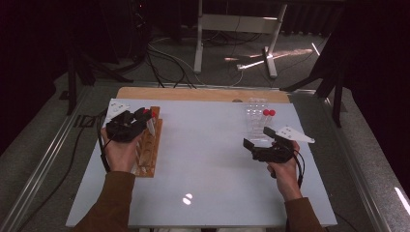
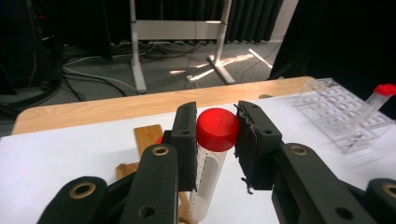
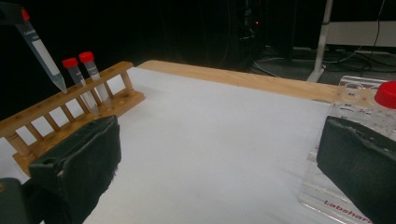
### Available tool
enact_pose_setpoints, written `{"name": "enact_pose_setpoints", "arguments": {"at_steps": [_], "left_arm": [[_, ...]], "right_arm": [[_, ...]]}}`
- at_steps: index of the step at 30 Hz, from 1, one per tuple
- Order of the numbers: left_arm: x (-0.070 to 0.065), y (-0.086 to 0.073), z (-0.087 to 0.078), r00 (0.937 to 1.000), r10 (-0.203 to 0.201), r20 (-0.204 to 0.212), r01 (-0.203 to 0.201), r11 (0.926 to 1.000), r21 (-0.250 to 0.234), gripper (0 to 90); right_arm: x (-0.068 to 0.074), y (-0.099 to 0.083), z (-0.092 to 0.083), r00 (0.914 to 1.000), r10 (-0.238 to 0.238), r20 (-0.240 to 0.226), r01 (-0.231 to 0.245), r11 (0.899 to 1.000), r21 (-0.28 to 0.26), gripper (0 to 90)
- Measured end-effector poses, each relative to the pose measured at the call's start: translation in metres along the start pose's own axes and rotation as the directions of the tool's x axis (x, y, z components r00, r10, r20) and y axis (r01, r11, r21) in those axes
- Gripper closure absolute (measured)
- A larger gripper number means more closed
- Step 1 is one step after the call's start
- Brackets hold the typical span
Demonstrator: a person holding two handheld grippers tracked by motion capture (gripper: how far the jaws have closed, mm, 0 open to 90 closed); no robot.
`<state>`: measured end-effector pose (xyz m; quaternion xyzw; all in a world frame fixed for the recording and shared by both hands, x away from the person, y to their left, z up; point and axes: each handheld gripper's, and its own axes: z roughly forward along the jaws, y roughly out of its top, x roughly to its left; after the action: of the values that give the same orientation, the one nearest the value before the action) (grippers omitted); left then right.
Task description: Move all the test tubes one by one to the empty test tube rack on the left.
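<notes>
The wooden rack (image 1: pixel 147 147) anchors the table's left side. Above it, the left gripper (image 2: pixel 217 140) clamps a red-capped tube (image 2: pixel 212 163) just under its cap; light, rigid, slick plastic. Well right of the rack, the right gripper (image 3: pixel 219 172) gapes wide, empty. Its view reveals two tubes (image 3: pixel 86 77) racked.

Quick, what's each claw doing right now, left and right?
Left claw: shut on a red-capped tube, lifted above the wooden rack.
Right claw: open, holding nothing, beside the clear plastic rack.
</notes>
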<state>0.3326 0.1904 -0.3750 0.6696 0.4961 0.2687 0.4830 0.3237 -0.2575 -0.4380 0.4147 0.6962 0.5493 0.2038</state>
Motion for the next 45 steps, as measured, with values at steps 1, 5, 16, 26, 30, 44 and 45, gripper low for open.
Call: {"name": "enact_pose_setpoints", "arguments": {"at_steps": [1,5,16,26,30,44,45], "left_arm": [[0.001,0.000,0.000,1.0000,0.000,-0.002,0.000,1.0000,0.003,70.9],[0.004,-0.004,0.000,0.9999,-0.002,-0.014,0.002,0.9999,0.014,70.9],[0.013,-0.018,0.006,0.9993,-0.025,-0.029,0.026,0.9992,0.031,70.9],[0.014,-0.030,0.012,0.9988,-0.036,-0.032,0.038,0.9979,0.053,70.9],[0.014,-0.035,0.015,0.9986,-0.040,-0.033,0.042,0.9970,0.065,70.8],[0.016,-0.052,0.023,0.9971,-0.067,-0.036,0.070,0.9926,0.099,70.7],[0.016,-0.053,0.024,0.9969,-0.070,-0.036,0.073,0.9923,0.099,70.7]], "right_arm": [[0.000,0.000,0.000,1.0000,0.002,0.000,-0.002,1.000,0.001,0.0],[0.001,0.000,0.000,1.0000,0.002,-0.002,-0.002,1.000,0.001,0.0],[0.000,0.000,0.000,1.0000,0.002,-0.002,-0.002,1.000,-0.001,0.0],[0.001,0.000,0.000,1.0000,0.003,-0.003,-0.003,1.000,0.004,0.0],[0.001,0.000,0.000,1.0000,0.002,-0.004,-0.002,1.000,0.004,0.0],[0.000,0.000,0.000,1.0000,0.002,-0.002,-0.002,1.000,0.000,0.0],[0.000,0.000,0.000,1.0000,0.004,-0.003,-0.004,1.000,0.000,0.0]]}}
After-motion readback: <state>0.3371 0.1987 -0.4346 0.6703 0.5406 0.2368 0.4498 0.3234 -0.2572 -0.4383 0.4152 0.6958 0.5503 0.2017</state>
